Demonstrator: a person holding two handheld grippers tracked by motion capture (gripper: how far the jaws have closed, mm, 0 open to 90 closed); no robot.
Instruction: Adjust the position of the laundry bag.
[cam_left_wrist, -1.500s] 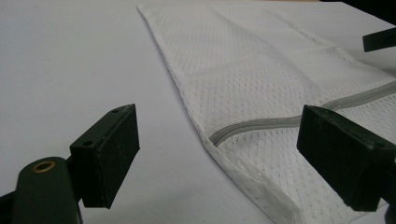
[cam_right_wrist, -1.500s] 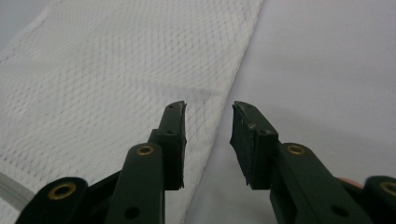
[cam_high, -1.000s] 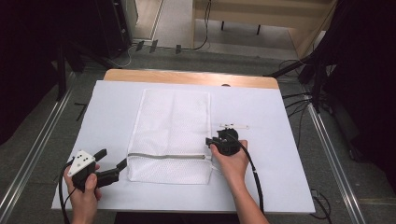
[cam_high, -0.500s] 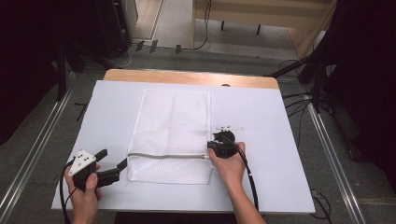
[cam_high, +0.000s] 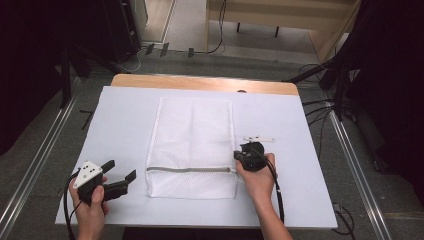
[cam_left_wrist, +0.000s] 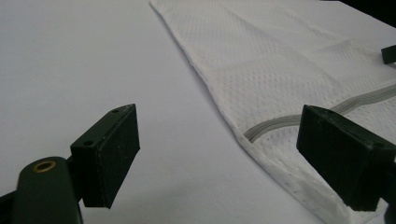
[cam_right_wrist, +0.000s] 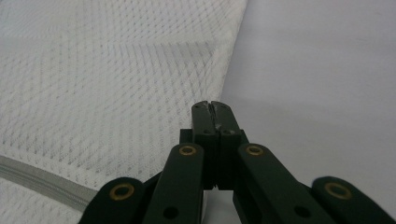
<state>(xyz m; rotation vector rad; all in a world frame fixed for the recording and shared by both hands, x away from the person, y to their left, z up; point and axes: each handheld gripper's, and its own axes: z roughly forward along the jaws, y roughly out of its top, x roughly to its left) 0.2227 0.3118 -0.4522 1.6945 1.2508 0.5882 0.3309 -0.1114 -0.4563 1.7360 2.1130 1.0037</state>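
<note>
A white mesh laundry bag (cam_high: 192, 145) lies flat on the white surface (cam_high: 310, 190), between the two tools. A grey zipper (cam_high: 190, 169) crosses the bag near its near edge and appears closed along its visible length.

The right tool (cam_high: 242, 156) sits at the bag's right edge, at the end of the zipper. In the right gripper view its jaws are pressed fully together, tips just over the border where mesh meets bare surface (cam_right_wrist: 327, 70). Whether the zipper pull is pinched between them cannot be told; nothing is seen protruding from the tips. The zipper tape (cam_right_wrist: 42, 184) runs to the lower left of this tool.

The left tool (cam_high: 119, 176) hangs well to the left of the bag, apart from it, jaws spread wide and holding nothing. In the left gripper view the bag's corner (cam_left_wrist: 261, 144) and the zipper's start (cam_left_wrist: 280, 123) lie ahead and to the right, partly behind the right-hand jaw.

Beyond the right tool, a small white strip (cam_high: 258, 139) rests on the surface, apart from the bag.

Judged progress: early. The right tool seems placed to work the zipper pull; the bag is unopened, and the left tool has yet to steady the cloth.
</note>
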